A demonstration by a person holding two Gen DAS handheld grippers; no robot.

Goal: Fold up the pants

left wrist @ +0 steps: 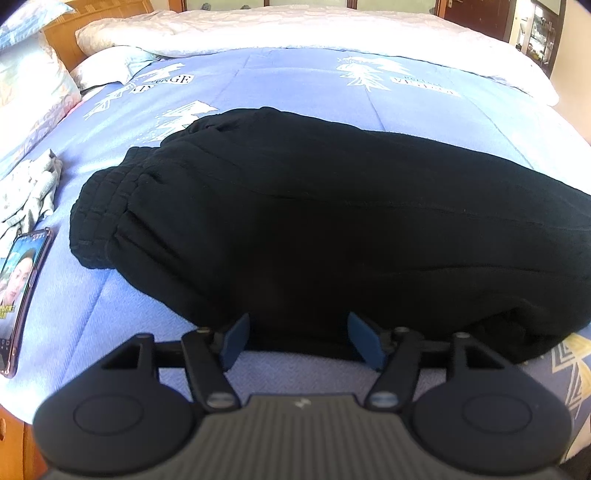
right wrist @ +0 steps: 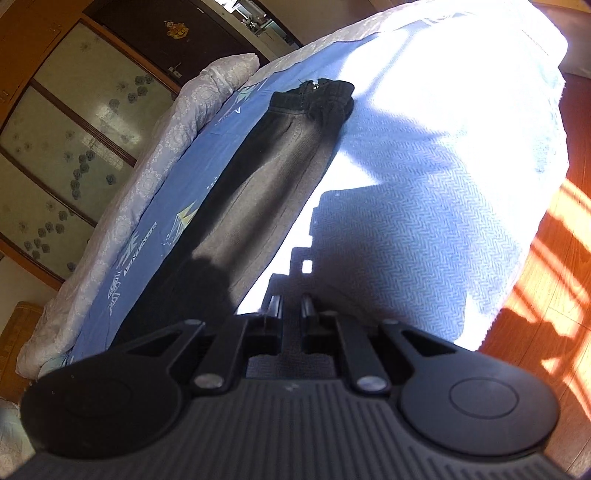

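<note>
The black pants (left wrist: 314, 221) lie on the blue bedspread (left wrist: 295, 81) and fill the middle of the left wrist view, with the ribbed waistband at centre left and the fabric running off toward the right edge. The left gripper (left wrist: 301, 341) sits at lower centre, its jaws apart; the near edge of the pants lies between the blue pads (left wrist: 236, 341), which do not press on it.

A phone (left wrist: 22, 295) with a lit screen lies at the left edge, with a pale crumpled cloth (left wrist: 29, 192) just above it. A white quilt (left wrist: 295, 29) crosses the top of the frame.

In the right wrist view the pants (right wrist: 266, 173) run from the lower left up to the waistband at upper centre. The right gripper (right wrist: 291, 306) is clenched at lower centre, nothing visibly held. Sunlit wooden floor (right wrist: 554, 240) fills the right side.
</note>
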